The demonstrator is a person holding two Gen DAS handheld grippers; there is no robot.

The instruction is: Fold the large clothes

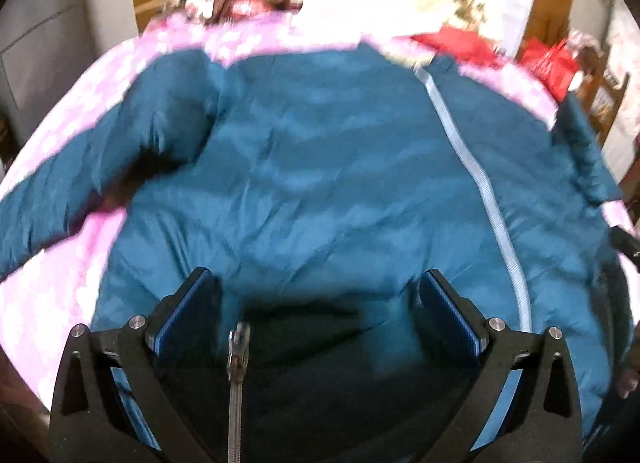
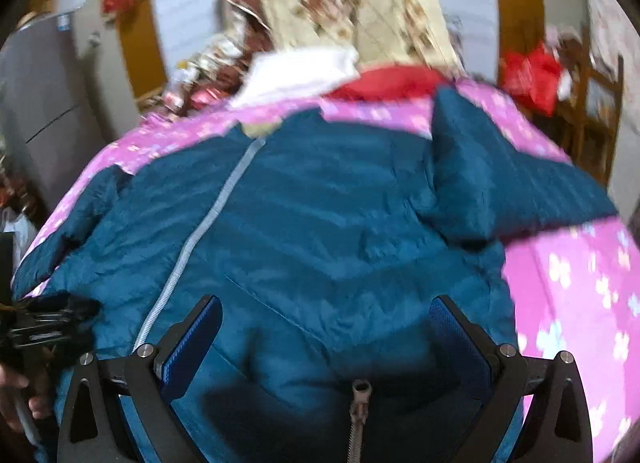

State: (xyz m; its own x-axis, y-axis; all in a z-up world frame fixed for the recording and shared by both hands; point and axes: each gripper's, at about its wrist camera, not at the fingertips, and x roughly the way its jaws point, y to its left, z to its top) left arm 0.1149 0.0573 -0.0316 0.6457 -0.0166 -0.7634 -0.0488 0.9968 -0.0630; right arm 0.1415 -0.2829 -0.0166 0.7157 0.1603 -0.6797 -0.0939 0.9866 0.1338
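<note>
1. The puffy teal quilted jacket with a pale blue zipper strip (image 1: 320,167) lies spread front-up on a pink bed cover printed with white flowers (image 1: 52,295), its body flat and wide, probably laid out so that the sleeves can be brought in first.
2. The left gripper (image 1: 320,303) hangs low over the near end of the jacket, jaws spread wide with nothing between them. The blue ribbed pads (image 1: 180,315) stand apart on either side of bare fabric.
3. The right gripper (image 2: 326,327) sits likewise over the near end on the other side of the zipper strip (image 2: 192,239), jaws wide open and empty.
4. Both tools point along the jacket's length, which reads as a starting stance with no fold begun yet.
5. The jacket looks slick and slightly crinkled, with stitched horizontal channels.
6. One sleeve (image 1: 76,183) runs out to the left across the cover; the other sleeve (image 2: 500,183) angles out to the right.
7. Beyond the jacket lie a red cloth (image 2: 392,83) and a white cloth (image 2: 304,71).
8. Both views are blurred.
</note>
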